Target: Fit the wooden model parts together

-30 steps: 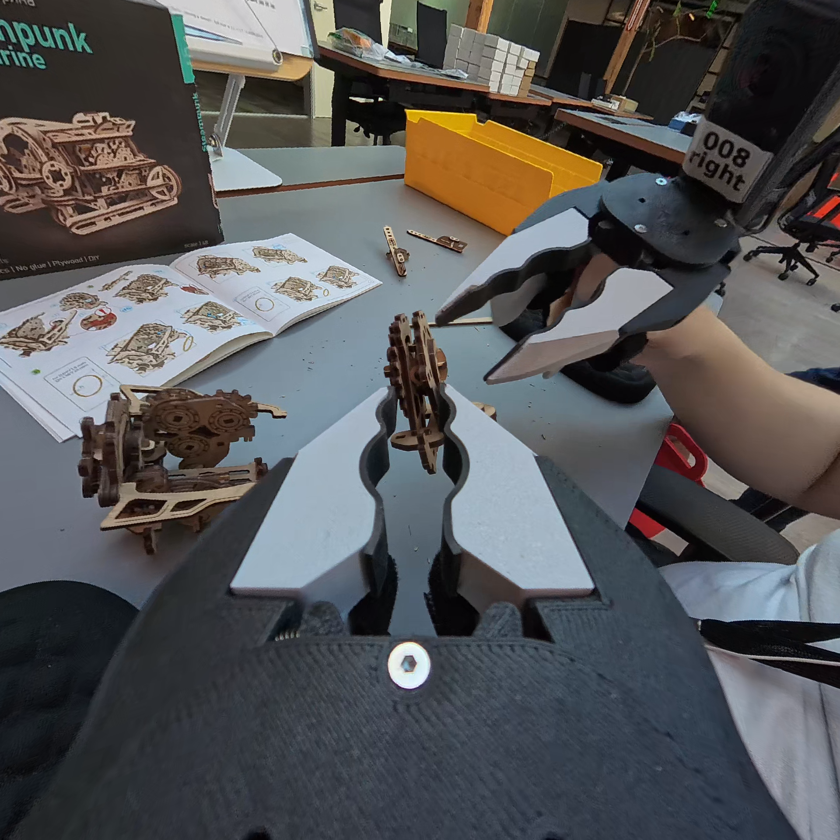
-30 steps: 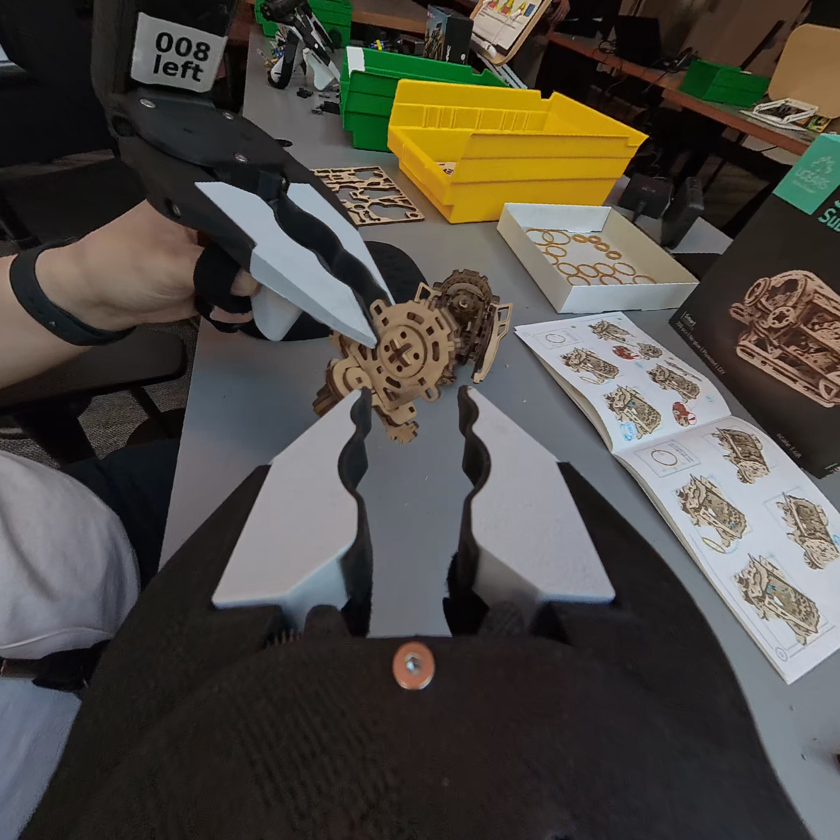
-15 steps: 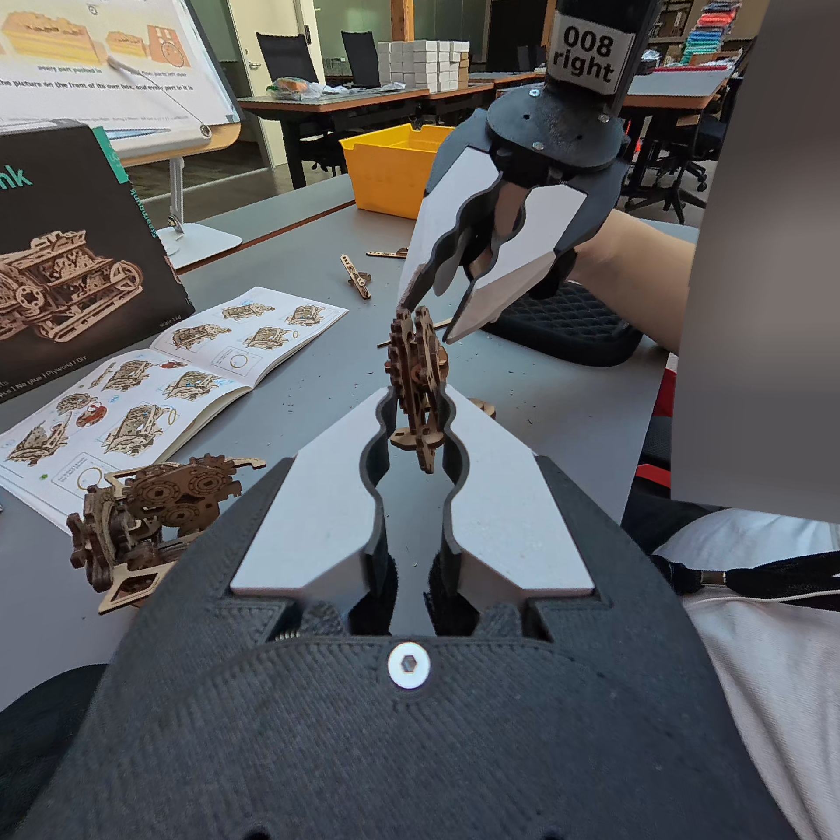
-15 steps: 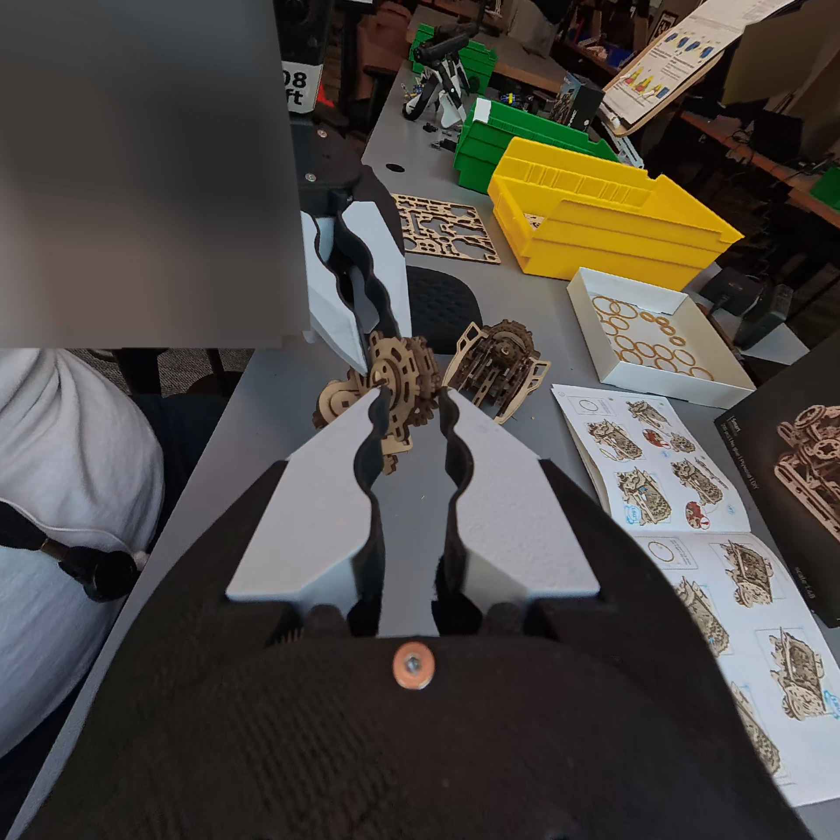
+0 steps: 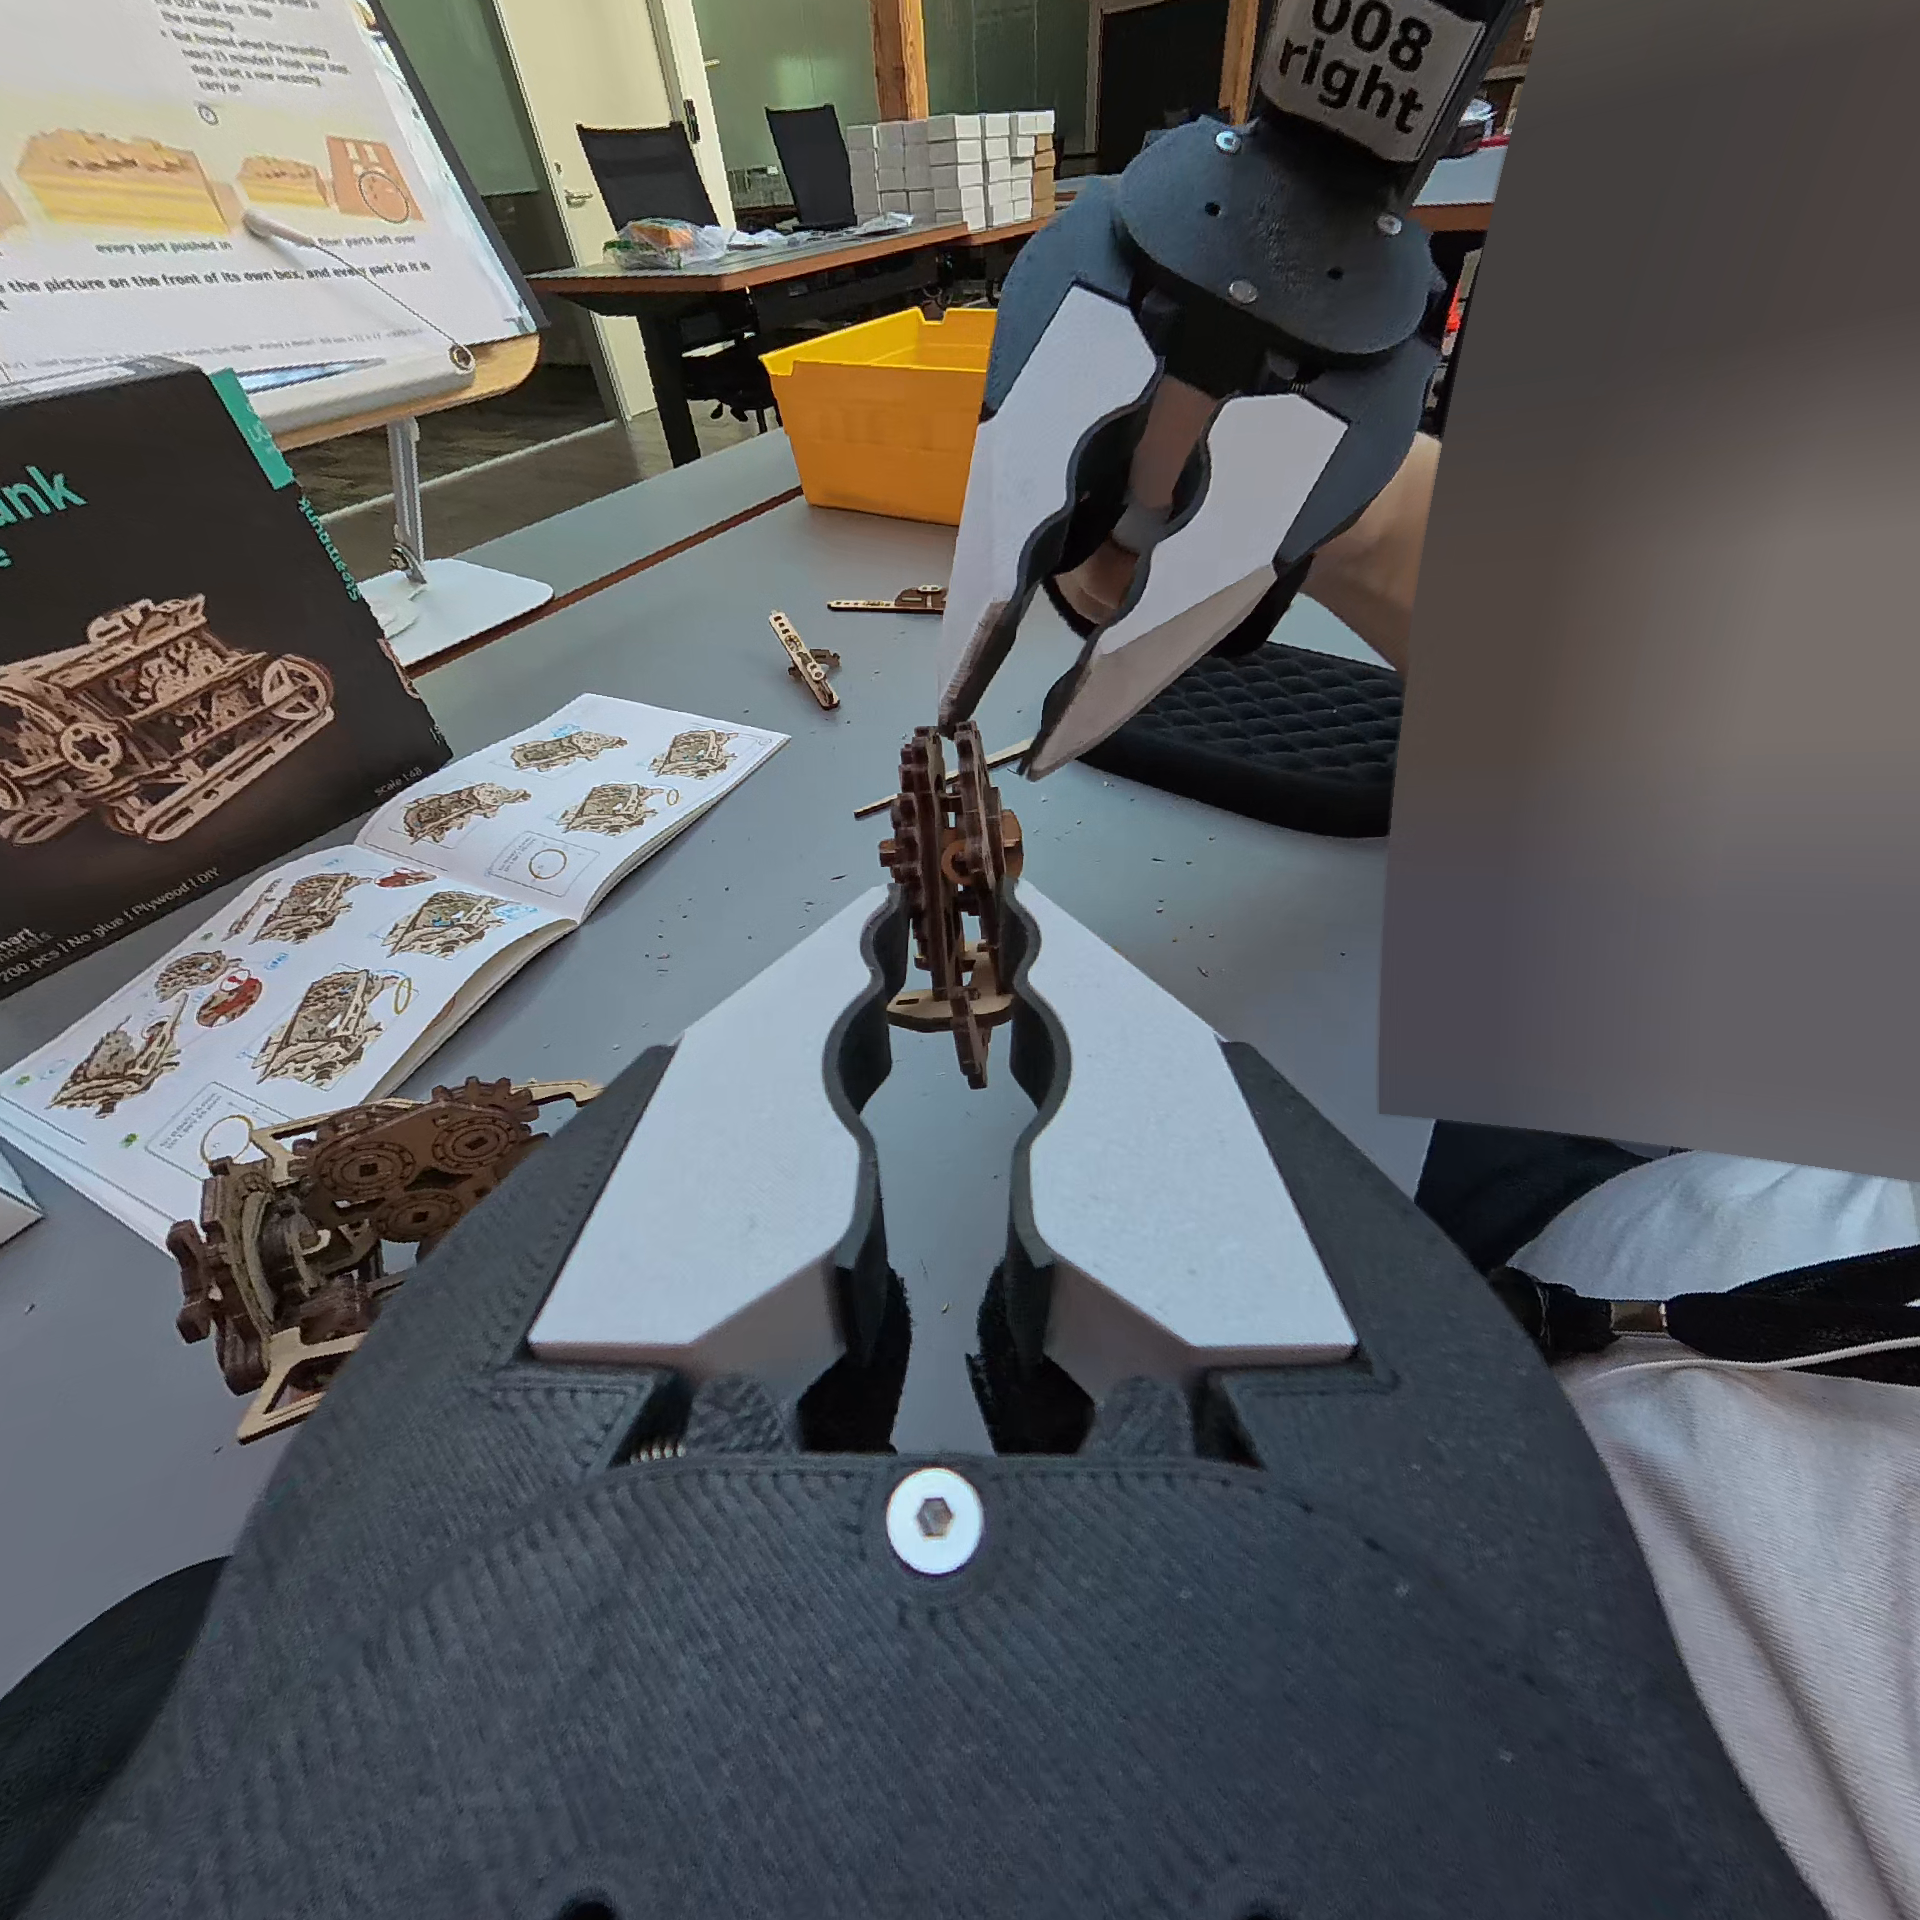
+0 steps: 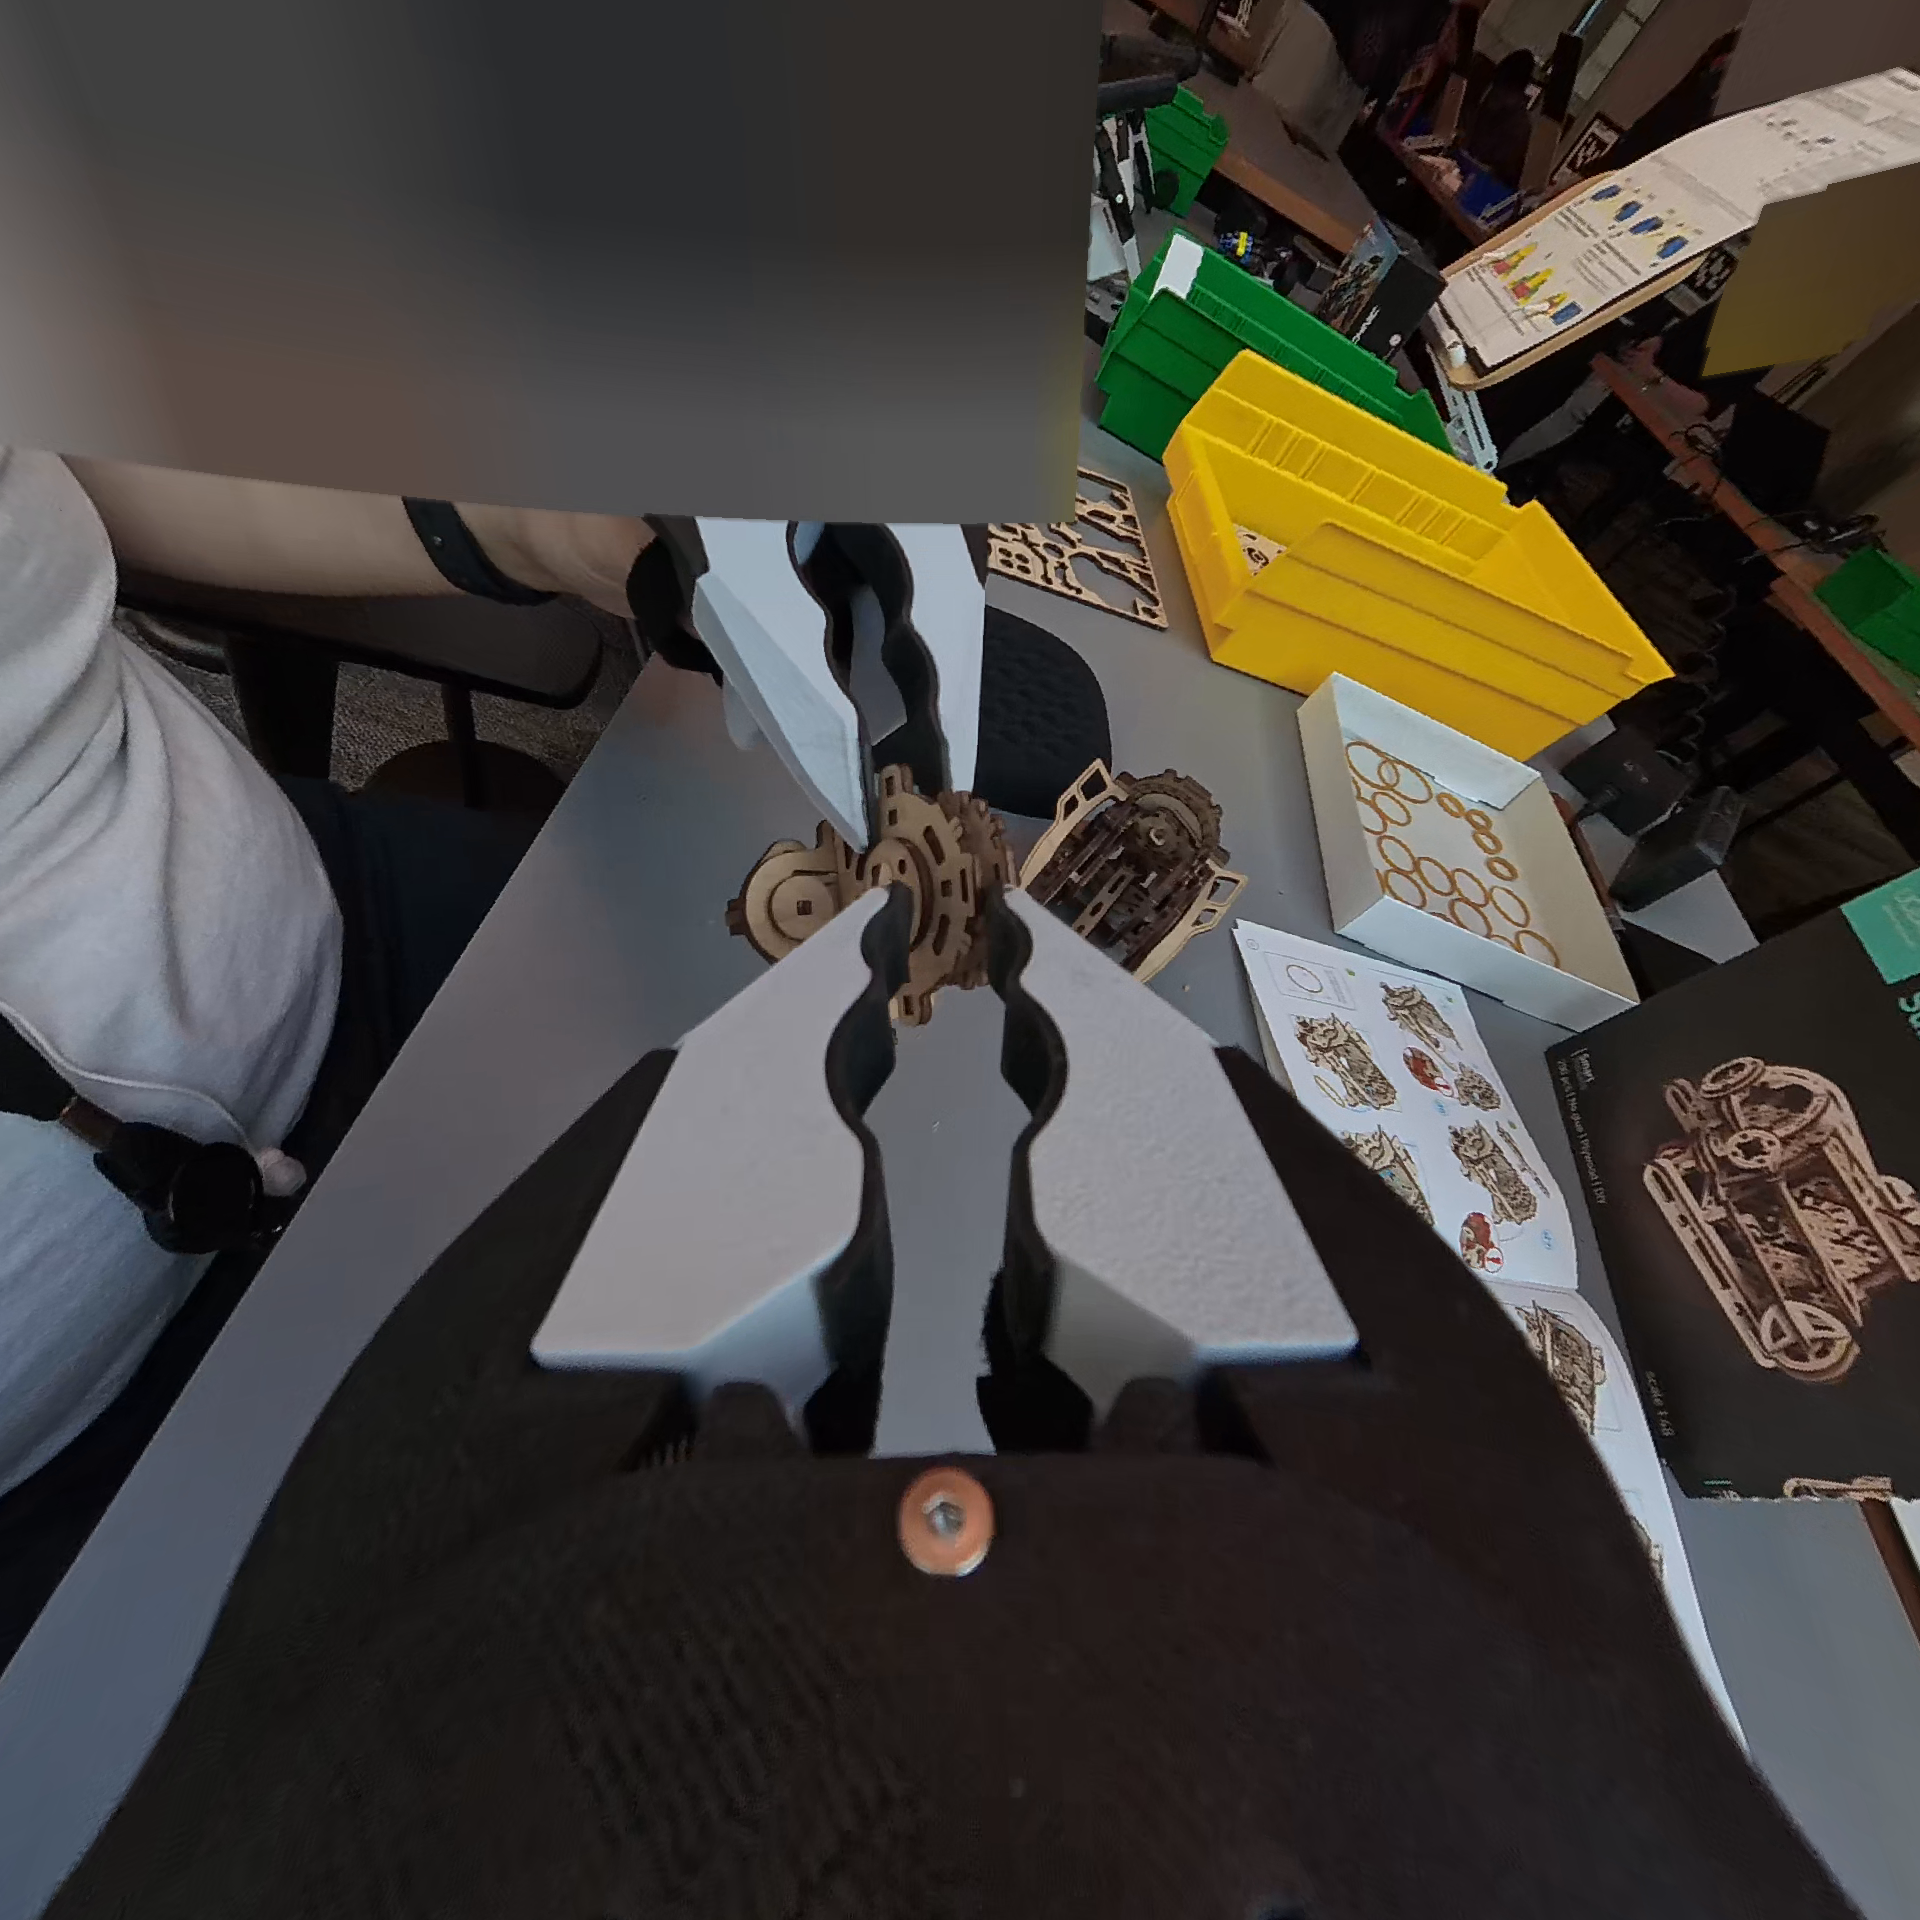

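Wooden gears (image 5: 951, 873), stacked on a short axle, are held clear of the table (image 5: 1195, 935) by the left gripper (image 5: 951, 935), whose jaws are closed on the stack's flat outer faces. Held edge-on like this, the toothed rim is kept upright and exposed at 12 o'clock, which seems meant to give the other tool access from above. In the left wrist view the right gripper (image 5: 987, 748) is seen descending from 1 o'clock with its jaws a little apart and nothing carried between them; one tip is touching or almost touching the top of the gears, the other sits just beside. In the right wrist view the right gripper (image 6: 945, 904) is seen with the gears (image 6: 925, 894) lying between its tips, dead ahead at 12 o'clock; whether the pads are already pressing cannot be told. The move is judged to be a squeeze that seats the discs on the axle. A bigger subassembly (image 5: 343, 1216) rests on the table at 9 o'clock of the left gripper, beside the open manual (image 5: 416, 883), presumably parked within reach for joining later. Loose strips (image 5: 805, 660) lie farther back at 11 o'clock, untouched
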A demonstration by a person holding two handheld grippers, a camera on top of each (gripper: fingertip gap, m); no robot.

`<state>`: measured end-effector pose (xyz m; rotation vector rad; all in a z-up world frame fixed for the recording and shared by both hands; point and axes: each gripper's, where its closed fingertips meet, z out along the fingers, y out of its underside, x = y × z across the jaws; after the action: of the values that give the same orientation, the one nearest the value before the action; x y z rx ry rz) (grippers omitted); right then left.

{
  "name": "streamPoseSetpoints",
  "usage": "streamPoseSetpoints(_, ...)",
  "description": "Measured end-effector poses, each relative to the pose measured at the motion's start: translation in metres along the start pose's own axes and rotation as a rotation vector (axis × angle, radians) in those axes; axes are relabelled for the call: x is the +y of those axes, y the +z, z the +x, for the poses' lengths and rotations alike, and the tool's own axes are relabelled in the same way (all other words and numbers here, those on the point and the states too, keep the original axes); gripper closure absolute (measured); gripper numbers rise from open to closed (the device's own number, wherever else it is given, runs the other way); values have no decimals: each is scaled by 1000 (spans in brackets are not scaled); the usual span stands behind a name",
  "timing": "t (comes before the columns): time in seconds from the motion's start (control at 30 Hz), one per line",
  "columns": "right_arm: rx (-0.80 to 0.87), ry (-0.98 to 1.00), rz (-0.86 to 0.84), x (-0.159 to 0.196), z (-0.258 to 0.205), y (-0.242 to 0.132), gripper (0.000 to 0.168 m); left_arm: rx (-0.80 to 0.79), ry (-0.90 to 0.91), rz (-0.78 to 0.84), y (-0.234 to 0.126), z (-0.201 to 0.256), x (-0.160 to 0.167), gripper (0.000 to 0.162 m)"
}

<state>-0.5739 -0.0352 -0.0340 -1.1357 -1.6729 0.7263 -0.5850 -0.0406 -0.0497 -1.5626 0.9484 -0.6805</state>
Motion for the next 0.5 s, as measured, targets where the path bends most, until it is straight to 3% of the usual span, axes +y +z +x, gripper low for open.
streamPoseSetpoints(0.33, -8, 145, -106, 12, 6, 6, 164, -26, -32, -9, 0, -4, 0, 148)
streamPoseSetpoints(0.5, -18, 253, -135, 28, 3, 11, 164, -4, -113, -55, 7, -8, 16, 148)
